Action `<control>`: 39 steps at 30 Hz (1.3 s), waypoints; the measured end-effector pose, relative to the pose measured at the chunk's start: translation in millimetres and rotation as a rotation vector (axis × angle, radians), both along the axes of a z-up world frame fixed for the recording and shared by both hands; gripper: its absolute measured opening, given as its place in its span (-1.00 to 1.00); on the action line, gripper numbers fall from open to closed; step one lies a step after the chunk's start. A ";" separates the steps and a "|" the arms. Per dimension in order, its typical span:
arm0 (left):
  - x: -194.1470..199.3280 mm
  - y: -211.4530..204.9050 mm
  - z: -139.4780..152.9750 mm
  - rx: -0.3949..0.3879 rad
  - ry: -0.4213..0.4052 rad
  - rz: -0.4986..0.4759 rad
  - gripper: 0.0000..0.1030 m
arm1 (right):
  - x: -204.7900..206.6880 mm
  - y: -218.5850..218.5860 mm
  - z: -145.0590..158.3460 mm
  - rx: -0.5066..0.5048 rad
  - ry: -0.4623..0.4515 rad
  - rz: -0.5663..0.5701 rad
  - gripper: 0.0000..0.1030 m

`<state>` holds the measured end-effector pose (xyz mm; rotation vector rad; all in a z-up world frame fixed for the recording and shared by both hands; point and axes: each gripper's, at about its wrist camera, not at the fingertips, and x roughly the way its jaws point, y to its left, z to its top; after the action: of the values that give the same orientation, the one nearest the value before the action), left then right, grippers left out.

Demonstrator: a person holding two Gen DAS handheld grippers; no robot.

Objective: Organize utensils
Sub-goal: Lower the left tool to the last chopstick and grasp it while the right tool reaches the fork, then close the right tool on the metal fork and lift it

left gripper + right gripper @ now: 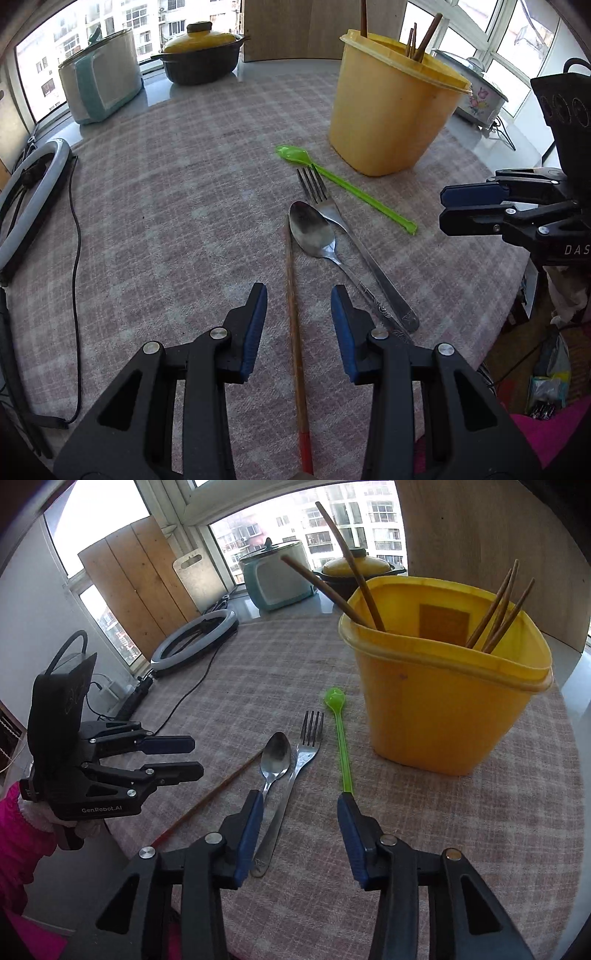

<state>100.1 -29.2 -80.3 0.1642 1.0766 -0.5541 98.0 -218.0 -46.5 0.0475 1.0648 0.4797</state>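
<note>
Presently: yellow tub upright on checked cloth, holding several brown chopsticks. Beside it lie green plastic spoon, fork, metal spoon, one chopstick. Left gripper straddles that chopstick, fingers apart; right gripper parted, empty. Cable crosses the cloth's edge.

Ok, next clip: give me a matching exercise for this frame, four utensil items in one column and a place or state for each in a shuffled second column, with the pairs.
Column one:
1. chopstick
2. green spoon
3. fork
4. yellow container

Column two:
A. stands upright with several chopsticks inside
B. lies between the left gripper's open fingers
C. metal, lies beside the metal spoon
D. lies nearest the container, its handle end at the right gripper's finger

Pairs: 1-B, 2-D, 3-C, 4-A
</note>
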 end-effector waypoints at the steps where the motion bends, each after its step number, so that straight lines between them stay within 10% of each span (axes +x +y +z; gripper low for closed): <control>1: -0.5 -1.6 -5.3 0.008 0.008 -0.005 -0.35 | 2.5 4.3 -5.0 -0.005 0.017 0.004 -0.27; 16: 3.3 -2.2 -25.9 0.066 0.011 0.007 -0.87 | 40.2 48.6 -50.7 -0.137 0.136 0.016 -0.53; 39: 4.6 17.8 -22.6 0.052 0.025 0.053 -0.89 | 58.3 69.7 -59.0 -0.306 0.163 0.090 -0.89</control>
<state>104.8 -11.3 -102.9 0.1741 1.1177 -0.4814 156.3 -148.3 -105.6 -0.2360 1.2949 0.3935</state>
